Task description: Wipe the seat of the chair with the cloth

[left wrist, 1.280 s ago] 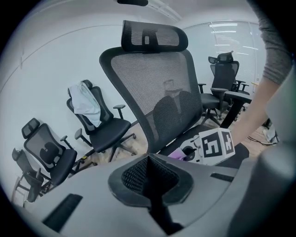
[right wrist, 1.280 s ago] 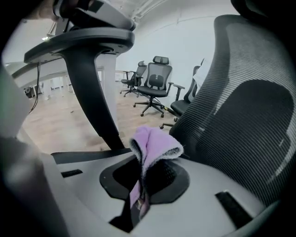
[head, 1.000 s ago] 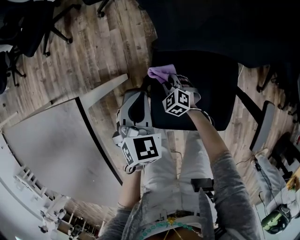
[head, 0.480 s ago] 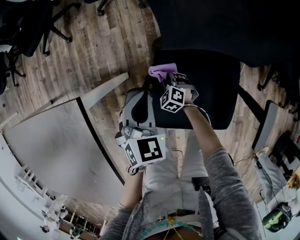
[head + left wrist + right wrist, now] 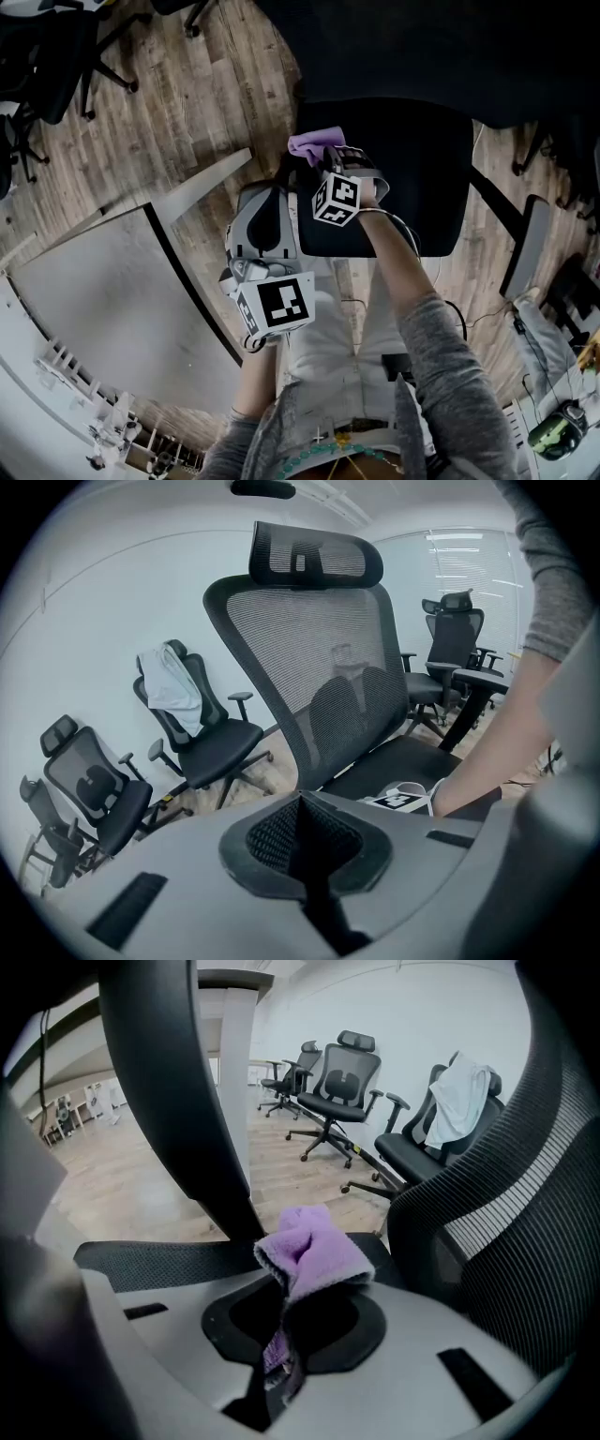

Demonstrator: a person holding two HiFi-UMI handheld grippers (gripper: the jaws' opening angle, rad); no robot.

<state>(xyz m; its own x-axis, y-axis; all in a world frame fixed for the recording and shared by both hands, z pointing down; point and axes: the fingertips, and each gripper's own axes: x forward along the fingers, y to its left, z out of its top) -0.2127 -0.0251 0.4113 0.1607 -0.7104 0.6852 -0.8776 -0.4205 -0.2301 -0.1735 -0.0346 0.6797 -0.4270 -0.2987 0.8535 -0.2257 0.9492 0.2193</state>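
Purple fleece cloth (image 5: 314,1246) is clamped in the right tongs (image 5: 281,1349). The jaws are closed on its lower fold, and the bunched upper part stands out ahead of the tips.

The left tongs (image 5: 302,808) have their jaws pressed together with nothing between them. In the head view they sit just to the left of the right tongs and nearer the person, beside the left edge of the seat (image 5: 412,178). They play no part in the wiping. Their camera faces the mesh backrest (image 5: 319,658) of the chair (image 5: 309,621).

**Position of the work:** the head view places the right tongs over the seat's left rear corner, with the cloth just ahead of the tips at that edge. The right gripper view shows black seat mesh directly below and to the left of the tongs, and the backrest close on their right. Whether the cloth is actually pressed to the seat cannot be confirmed from any view.

**Progress, as judged:** the cloth is in hand and brought to the seat, so pickup is complete. The seat shows no visible sign of which parts have been wiped. The broad area to the right of the right tongs, and the part nearer the person, should be treated as outstanding.
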